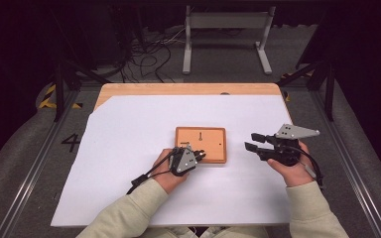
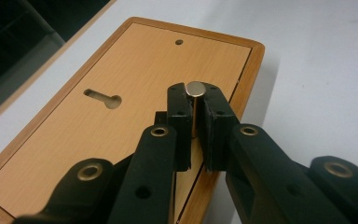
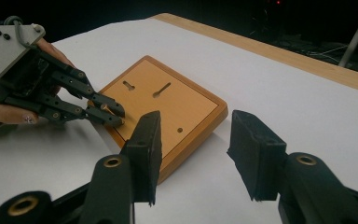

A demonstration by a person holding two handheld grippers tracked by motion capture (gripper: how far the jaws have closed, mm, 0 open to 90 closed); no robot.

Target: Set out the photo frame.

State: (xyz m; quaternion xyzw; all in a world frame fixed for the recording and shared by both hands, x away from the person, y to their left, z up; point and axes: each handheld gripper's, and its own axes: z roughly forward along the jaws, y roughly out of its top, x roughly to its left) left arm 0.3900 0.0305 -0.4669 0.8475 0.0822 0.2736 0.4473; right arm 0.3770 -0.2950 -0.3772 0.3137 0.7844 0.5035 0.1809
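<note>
The left hand-held gripper (image 2: 195,109) is clamped on a small metal pin (image 2: 195,88), holding it over the near edge of the wooden board (image 1: 213,135) at mid-surface. Judging by the board's empty keyhole slot (image 2: 103,97) and round hole (image 2: 179,42), insertion is still to come. The right hand-held gripper (image 3: 193,147) waits open and empty, right of the board.

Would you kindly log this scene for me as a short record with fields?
surface: table under a white sheet
board: wooden board, flat on the sheet, with keyhole slots and a small hole
left gripper: shut on a metal pin, held over the board's edge
right gripper: open, holding nothing, beside the board
pin state: upright between the jaws, not in a hole
</note>
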